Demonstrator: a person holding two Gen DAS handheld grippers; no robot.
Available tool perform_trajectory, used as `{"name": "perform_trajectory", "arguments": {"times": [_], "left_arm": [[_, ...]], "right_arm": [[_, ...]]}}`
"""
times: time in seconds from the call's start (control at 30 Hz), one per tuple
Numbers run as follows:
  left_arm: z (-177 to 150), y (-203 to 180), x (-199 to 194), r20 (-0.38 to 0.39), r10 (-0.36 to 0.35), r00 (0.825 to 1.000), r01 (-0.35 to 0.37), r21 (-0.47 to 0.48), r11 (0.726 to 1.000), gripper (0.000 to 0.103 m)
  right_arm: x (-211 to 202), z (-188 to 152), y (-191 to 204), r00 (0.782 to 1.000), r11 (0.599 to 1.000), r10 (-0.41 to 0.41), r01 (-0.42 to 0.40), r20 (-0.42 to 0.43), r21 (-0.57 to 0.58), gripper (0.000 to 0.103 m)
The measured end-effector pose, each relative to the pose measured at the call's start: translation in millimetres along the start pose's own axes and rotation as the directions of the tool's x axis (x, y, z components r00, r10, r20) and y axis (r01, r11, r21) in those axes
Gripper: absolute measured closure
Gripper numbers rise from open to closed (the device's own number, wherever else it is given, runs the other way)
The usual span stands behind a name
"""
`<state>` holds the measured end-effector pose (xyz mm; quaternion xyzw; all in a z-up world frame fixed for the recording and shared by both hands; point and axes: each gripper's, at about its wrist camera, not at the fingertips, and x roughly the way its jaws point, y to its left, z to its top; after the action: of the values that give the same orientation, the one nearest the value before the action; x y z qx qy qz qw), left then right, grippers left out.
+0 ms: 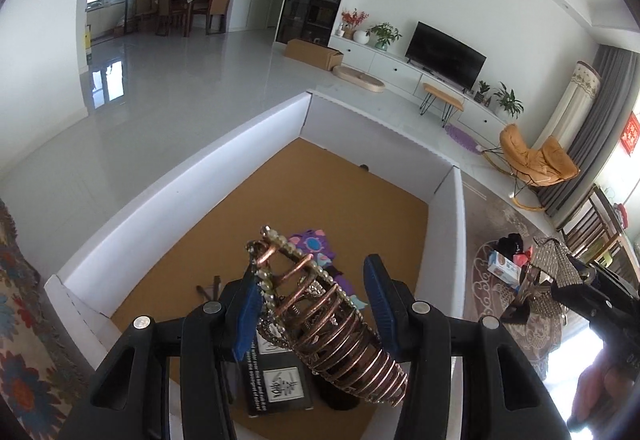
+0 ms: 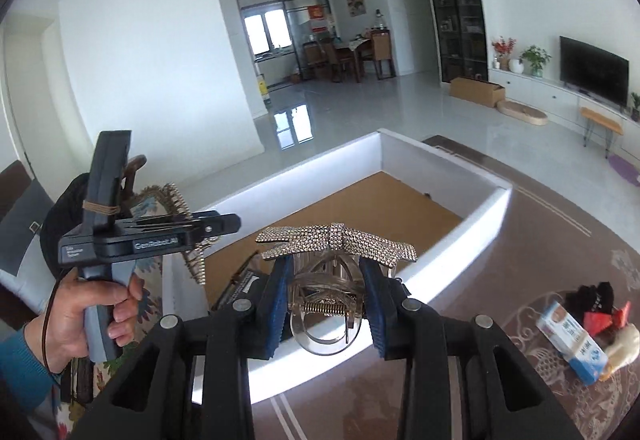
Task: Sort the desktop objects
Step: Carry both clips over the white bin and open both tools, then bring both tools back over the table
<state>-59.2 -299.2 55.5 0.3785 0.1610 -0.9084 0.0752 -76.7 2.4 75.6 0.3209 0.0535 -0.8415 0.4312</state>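
Observation:
My left gripper (image 1: 312, 304) hangs over the white box (image 1: 180, 196) with the brown floor. A copper hair claw with pearl trim (image 1: 320, 324) rests against its left finger; the right finger stands apart from it. My right gripper (image 2: 328, 296) is shut on a clear hair claw with a rhinestone bow (image 2: 336, 240), held above the box's near wall (image 2: 440, 240). That gripper and bow claw also show in the left wrist view (image 1: 552, 272). The left gripper and copper claw show in the right wrist view (image 2: 176, 232).
In the box lie a purple flowered item (image 1: 312, 244), a black-and-white pack (image 1: 276, 384) and a dark stick (image 1: 212, 288). On the patterned table right of the box sit a blue-white carton (image 2: 572, 344), black and red items (image 2: 600, 304). A floral cloth (image 1: 20, 320) lies left.

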Motion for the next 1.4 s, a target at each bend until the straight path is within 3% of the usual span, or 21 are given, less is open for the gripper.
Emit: {"name": "perform_trajectory", "arguments": {"times": [0.13, 0.27, 0.3, 0.33, 0.37, 0.4, 0.47, 0.6, 0.67, 0.73, 0.83, 0.97, 1.07, 1.13, 1.2, 1.4], "left_arm": [[1.3, 31.5, 30.9, -0.087, 0.058, 0.994, -0.062, -0.034, 0.998, 0.054], [-7.5, 44.5, 53.4, -0.178, 0.147, 0.973, -0.151, -0.011, 0.988, 0.053], [-10.4, 46.2, 56.1, -0.189, 0.172, 0.967, -0.177, -0.01, 0.984, 0.048], [-13.0, 47.8, 57.0, -0.194, 0.19, 0.962, -0.196, -0.015, 0.98, 0.036], [-14.0, 49.3, 56.4, -0.193, 0.216, 0.957, -0.224, -0.022, 0.974, 0.029], [-16.4, 50.0, 52.7, -0.174, 0.23, 0.957, -0.239, -0.031, 0.971, 0.026], [-19.4, 49.5, 44.0, -0.133, 0.237, 0.962, -0.244, -0.042, 0.969, 0.025], [-21.7, 25.9, 20.3, -0.06, 0.217, 0.974, -0.22, -0.052, 0.974, 0.025], [-23.7, 0.2, 6.0, -0.014, 0.176, 0.984, -0.177, -0.036, 0.984, 0.025], [-32.1, -33.6, -8.6, 0.017, 0.099, 0.995, -0.099, -0.003, 0.995, 0.025], [-52.9, -96.6, -22.8, 0.015, -0.062, 0.998, 0.061, 0.08, 0.995, 0.025], [-93.2, -187.0, -27.6, -0.036, -0.251, 0.967, 0.253, 0.224, 0.941, 0.011], [-131.6, -245.5, -19.3, -0.078, -0.299, 0.951, 0.308, 0.338, 0.889, 0.008], [-157.7, -276.3, -1.5, -0.125, -0.29, 0.949, 0.316, 0.39, 0.865, 0.008], [-182.0, -297.2, 22.5, -0.173, -0.271, 0.947, 0.32, 0.406, 0.856, 0.008], [-223.1, -313.3, 80.0, -0.293, -0.214, 0.932, 0.316, 0.367, 0.875, 0.008]], "right_arm": [[74.3, 0.8, 37.8, 0.985, 0.996, 0.073, -0.08, -0.154, -0.04, 0.068], [128.0, -17.4, 57.2, 0.94, 0.993, 0.083, -0.107, -0.331, -0.055, 0.067], [134.9, -21.7, 60.2, 0.932, 0.993, 0.078, -0.105, -0.355, -0.059, 0.066], [137.4, -24.9, 61.9, 0.928, 0.991, 0.09, -0.118, -0.361, -0.057, 0.065], [135.5, -26.6, 62.0, 0.93, 0.99, 0.104, -0.131, -0.352, -0.052, 0.057], [129.3, -26.4, 60.5, 0.938, 0.99, 0.111, -0.134, -0.328, -0.048, 0.042], [111.7, -23.6, 54.7, 0.957, 0.991, 0.118, -0.132, -0.265, -0.036, 0.017], [61.4, -22.4, 26.5, 0.99, 0.997, 0.07, -0.072, -0.121, -0.006, 0.014], [33.1, -35.7, -0.2, 0.998, 1.0, -0.005, 0.005, -0.058, 0.01, 0.005], [3.2, -62.3, -30.1, 0.993, 0.993, -0.119, 0.119, -0.008, 0.024, 0.0], [-29.4, -114.0, -82.1, 0.957, 0.956, -0.289, 0.29, -0.034, 0.052, 0.0], [-77.2, -197.1, -152.2, 0.858, 0.859, -0.479, 0.502, -0.189, 0.103, 0.0], [-118.8, -253.3, -190.3, 0.795, 0.78, -0.541, 0.596, -0.274, 0.192, 0.0], [-138.7, -277.8, -198.6, 0.762, 0.734, -0.573, 0.64, -0.301, 0.225, 0.0], [-156.9, -292.0, -198.5, 0.746, 0.706, -0.589, 0.662, -0.31, 0.252, 0.0], [-160.0, -298.5, -196.0, 0.747, 0.685, -0.575, 0.662, -0.333, 0.304, 0.0]]}}
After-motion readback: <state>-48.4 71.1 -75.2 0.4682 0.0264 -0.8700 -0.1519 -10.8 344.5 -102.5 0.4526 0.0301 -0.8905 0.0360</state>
